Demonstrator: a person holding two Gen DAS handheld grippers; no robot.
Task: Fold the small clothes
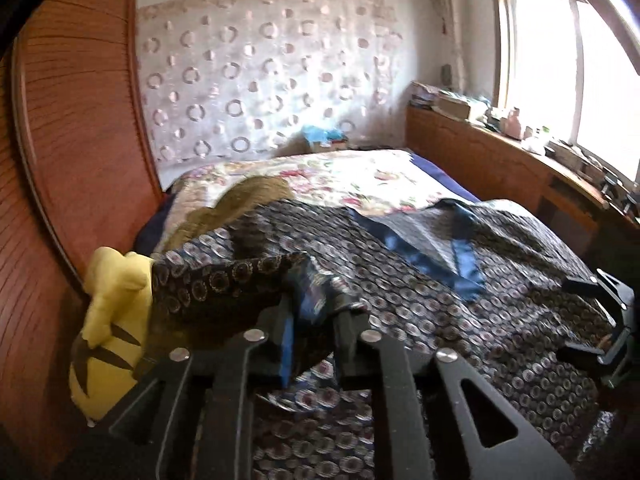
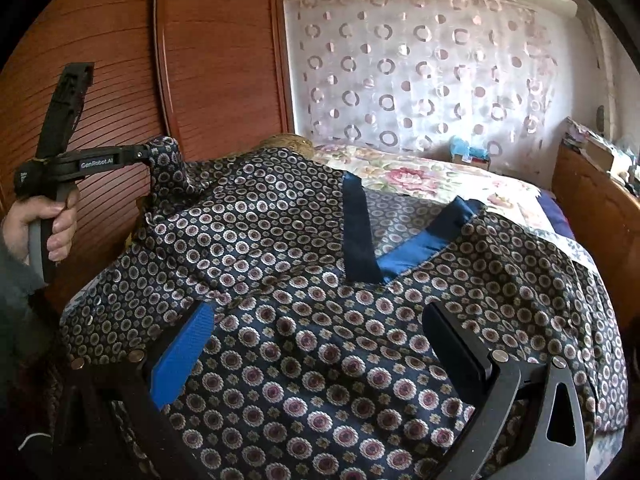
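Observation:
A dark navy patterned shirt [image 2: 304,240] with a blue satin collar [image 2: 404,252] lies spread on the bed; it also shows in the left wrist view [image 1: 420,288]. My left gripper [image 1: 316,312] is shut on the shirt's left sleeve [image 1: 224,284] and holds it lifted off the bed. In the right wrist view the left gripper [image 2: 148,156] shows at the left with the sleeve end [image 2: 168,164] bunched in it. My right gripper [image 2: 320,344] is open just above the shirt's lower front, nothing between its fingers [image 2: 180,356]. It shows at the right edge of the left wrist view [image 1: 580,312].
A yellow plush toy [image 1: 112,320] lies at the bed's left edge beside a wooden wardrobe [image 2: 208,60]. A floral bedspread [image 1: 360,176] covers the far bed. An olive cloth [image 1: 248,200] lies behind the shirt. A cluttered wooden shelf [image 1: 500,148] runs under the window at right.

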